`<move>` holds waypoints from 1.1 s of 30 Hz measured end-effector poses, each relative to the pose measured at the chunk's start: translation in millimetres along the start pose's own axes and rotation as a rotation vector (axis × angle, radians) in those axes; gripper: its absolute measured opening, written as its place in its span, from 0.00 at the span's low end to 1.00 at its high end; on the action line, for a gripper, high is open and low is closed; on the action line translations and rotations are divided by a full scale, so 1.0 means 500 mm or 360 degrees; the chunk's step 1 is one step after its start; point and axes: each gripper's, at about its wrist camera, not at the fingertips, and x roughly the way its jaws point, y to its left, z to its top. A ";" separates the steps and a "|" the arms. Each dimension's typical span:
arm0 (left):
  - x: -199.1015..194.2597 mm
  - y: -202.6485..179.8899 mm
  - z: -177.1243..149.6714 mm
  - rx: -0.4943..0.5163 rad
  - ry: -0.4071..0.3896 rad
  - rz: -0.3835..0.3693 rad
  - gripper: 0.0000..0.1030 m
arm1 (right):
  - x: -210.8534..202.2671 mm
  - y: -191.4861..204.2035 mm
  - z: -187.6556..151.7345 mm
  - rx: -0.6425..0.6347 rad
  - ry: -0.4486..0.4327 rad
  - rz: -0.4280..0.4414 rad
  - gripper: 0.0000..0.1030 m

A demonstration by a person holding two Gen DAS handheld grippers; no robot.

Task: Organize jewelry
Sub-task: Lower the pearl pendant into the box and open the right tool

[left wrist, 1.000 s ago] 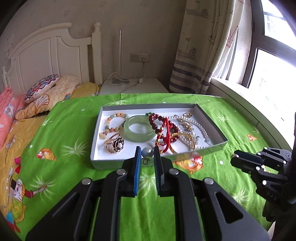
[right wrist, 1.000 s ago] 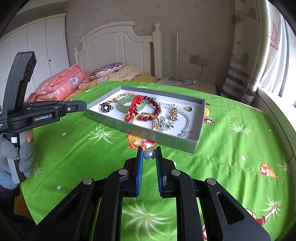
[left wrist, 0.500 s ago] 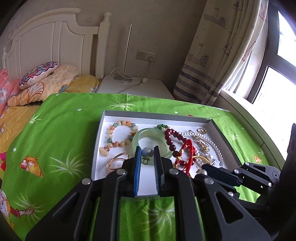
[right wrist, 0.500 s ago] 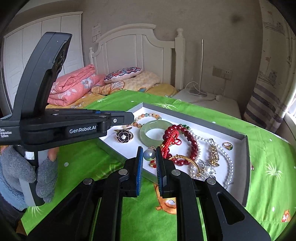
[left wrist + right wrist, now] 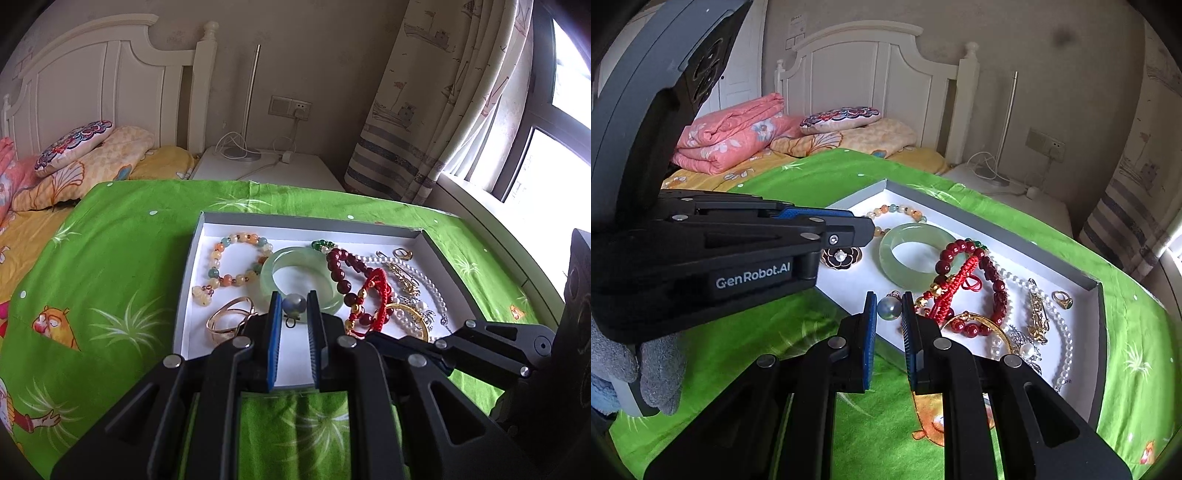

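- Both grippers, previously short of the tray (image 5: 195, 254), now reach over its near edge
- Green sheet (image 5: 122, 236): carries the tray
- Left gripper (image 5: 294, 300): jaws narrow, clamped on a grey pearl (image 5: 294, 303)
- Right gripper (image 5: 889, 301): jaws narrow, clamped on a second pearl (image 5: 889, 307)
- Jade bangle (image 5: 295, 260): mid-tray, just beyond the left gripper's pearl

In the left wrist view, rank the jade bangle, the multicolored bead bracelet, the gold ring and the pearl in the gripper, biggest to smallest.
1. jade bangle
2. multicolored bead bracelet, nearly alike, so unsure
3. pearl, nearest the camera, so unsure
4. gold ring
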 end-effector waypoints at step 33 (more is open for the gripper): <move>-0.015 0.024 -0.004 -0.0056 -0.0100 0.0113 0.66 | 0.009 -0.031 0.004 0.0143 -0.0019 0.0034 0.33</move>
